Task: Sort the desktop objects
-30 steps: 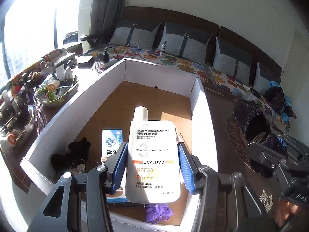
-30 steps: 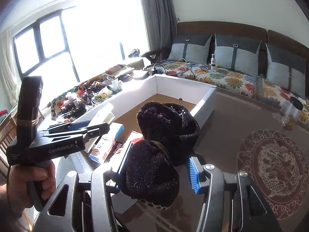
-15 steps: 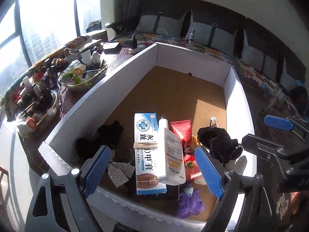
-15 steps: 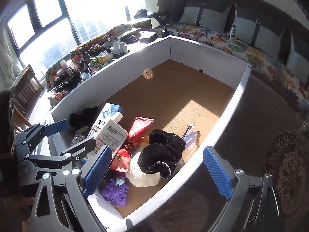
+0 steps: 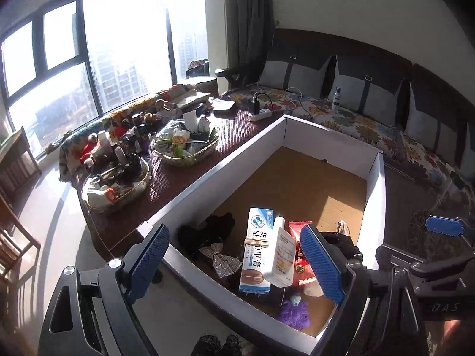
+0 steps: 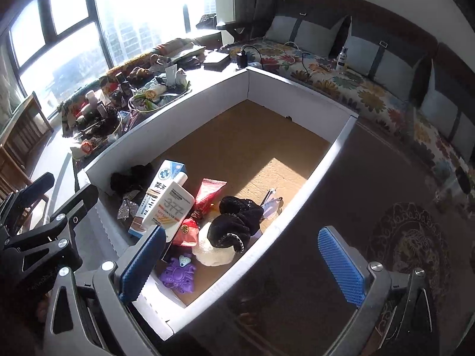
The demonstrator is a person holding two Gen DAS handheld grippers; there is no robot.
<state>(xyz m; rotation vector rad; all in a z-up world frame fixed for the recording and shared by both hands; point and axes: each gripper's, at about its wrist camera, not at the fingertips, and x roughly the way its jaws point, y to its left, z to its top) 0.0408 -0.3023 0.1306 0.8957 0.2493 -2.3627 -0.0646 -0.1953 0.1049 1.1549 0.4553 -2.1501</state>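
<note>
left gripper spread wide and empty above white box, sunscreen bottle lying between its fingers inside on toothpaste carton, right gripper wide, empty, black scrunchie just ahead in box

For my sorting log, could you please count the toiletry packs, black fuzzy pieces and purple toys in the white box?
Toiletry packs: 3 (carton, bottle, red tube)
Black fuzzy pieces: 2
Purple toy: 1
Total: 6
</note>
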